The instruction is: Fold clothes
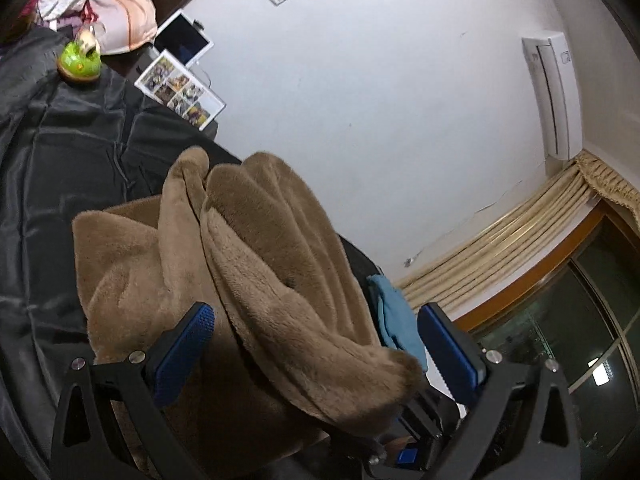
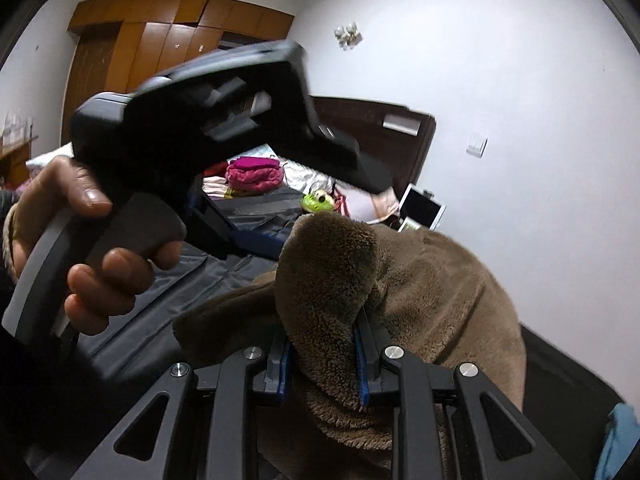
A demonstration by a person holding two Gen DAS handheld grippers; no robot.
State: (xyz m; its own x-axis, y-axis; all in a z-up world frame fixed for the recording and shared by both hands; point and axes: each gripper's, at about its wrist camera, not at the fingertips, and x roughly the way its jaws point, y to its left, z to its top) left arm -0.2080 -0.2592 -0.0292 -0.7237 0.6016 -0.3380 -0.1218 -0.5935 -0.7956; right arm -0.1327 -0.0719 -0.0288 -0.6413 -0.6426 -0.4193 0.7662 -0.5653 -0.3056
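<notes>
Left gripper (image 1: 316, 348): seen at the bottom of the left wrist view; its blue-padded fingers (image 1: 184, 356) are spread wide, with a fold of the brown fleece garment (image 1: 256, 264) lying loose between them and not pinched.
Right gripper (image 2: 322, 364): seen at the lower centre of the right wrist view; its fingers are drawn narrow and clamped on a raised fold of the brown fleece garment.
Brown fleece garment: bunched in thick folds across the middle of both views, resting on the dark bed cover (image 1: 72, 152).
Left hand (image 2: 80, 248): shown at the left of the right wrist view, wrapped round the handle of the left gripper.
Blue cloth (image 1: 396, 320): lies just beside the garment, at the lower right of the left wrist view.
Green toy (image 1: 79, 58): sits on the bed cover, upper left.
Tablet (image 1: 182, 38): stands near the wall, upper left.
Pink clothes (image 2: 254, 174): piled at the bed's far end, near the headboard (image 2: 372, 120).
</notes>
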